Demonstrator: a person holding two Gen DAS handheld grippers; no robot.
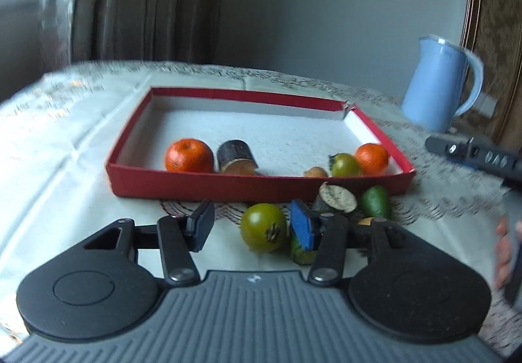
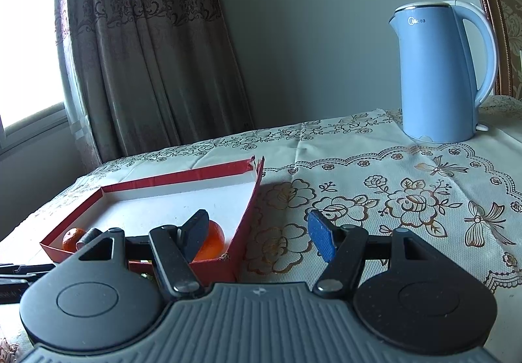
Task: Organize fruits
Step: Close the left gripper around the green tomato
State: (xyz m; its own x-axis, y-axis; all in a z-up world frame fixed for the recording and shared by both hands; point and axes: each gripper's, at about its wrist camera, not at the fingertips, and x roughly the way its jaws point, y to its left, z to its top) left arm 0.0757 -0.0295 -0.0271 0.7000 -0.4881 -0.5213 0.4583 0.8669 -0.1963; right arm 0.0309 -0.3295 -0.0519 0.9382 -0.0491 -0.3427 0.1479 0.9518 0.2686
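A red shallow box (image 1: 261, 188) holds two oranges (image 1: 188, 155) (image 1: 372, 159), a dark cane piece (image 1: 236, 155), a green round fruit (image 1: 345, 165) and a small brown piece (image 1: 315, 172). In front of it on the cloth lie a green round fruit (image 1: 263, 227), a cut cane piece (image 1: 337, 198) and a green oval fruit (image 1: 375, 201). My left gripper (image 1: 253, 209) straddles the near green fruit; its blue pad (image 1: 301, 226) is close to the fruit and the black pad stands apart. My right gripper (image 2: 258, 216) is open and empty beside the box (image 2: 248, 216).
A blue kettle (image 2: 440, 75) stands at the table's far right corner. Flowered cloth (image 2: 391, 199) covers the table. In the left wrist view, the right gripper's body (image 1: 473, 155) and a hand (image 1: 504, 252) sit at the right edge. Curtain and wall lie behind.
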